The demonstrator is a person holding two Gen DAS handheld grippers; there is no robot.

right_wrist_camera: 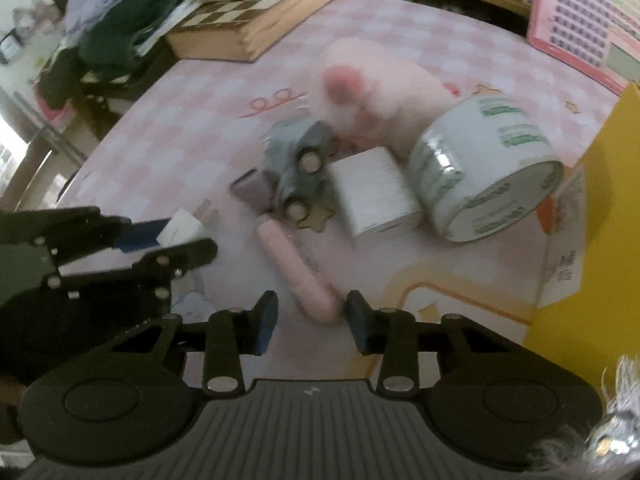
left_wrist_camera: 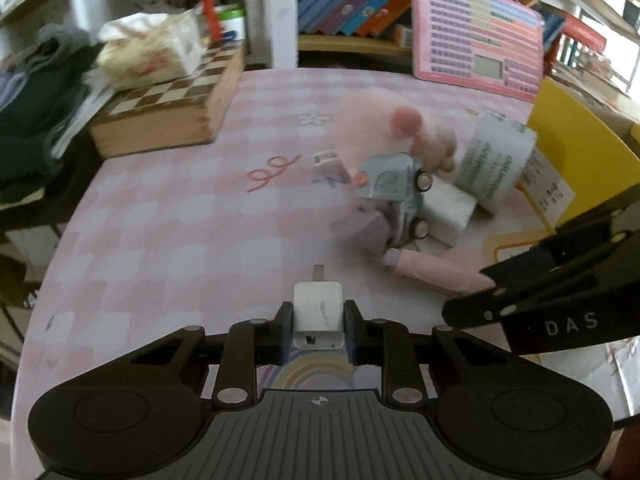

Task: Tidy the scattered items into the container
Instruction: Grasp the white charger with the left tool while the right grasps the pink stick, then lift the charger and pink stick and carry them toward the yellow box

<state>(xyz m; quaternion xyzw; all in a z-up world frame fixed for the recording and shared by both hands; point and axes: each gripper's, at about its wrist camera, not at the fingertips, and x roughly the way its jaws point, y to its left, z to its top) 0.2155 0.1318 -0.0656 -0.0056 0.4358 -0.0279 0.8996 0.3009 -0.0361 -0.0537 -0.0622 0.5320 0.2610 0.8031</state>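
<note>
The left gripper (left_wrist_camera: 318,320) clamps the white charger (left_wrist_camera: 319,312). The right gripper (right_wrist_camera: 312,322), jaws apart, straddles the pink tube's (right_wrist_camera: 298,270) near end; the tube runs away toward the toy car (right_wrist_camera: 298,168).

The bench (left_wrist_camera: 168,208) is covered by a pink and white checked cloth. At its far left corner a wooden chessboard box (left_wrist_camera: 168,108) is set, with dark clothing (left_wrist_camera: 36,120) heaped beside it. Behind, a wooden shelf (left_wrist_camera: 352,42) of leaning books (left_wrist_camera: 360,4) is divided by a white post (left_wrist_camera: 282,12). Daylight is admitted from the right.
</note>
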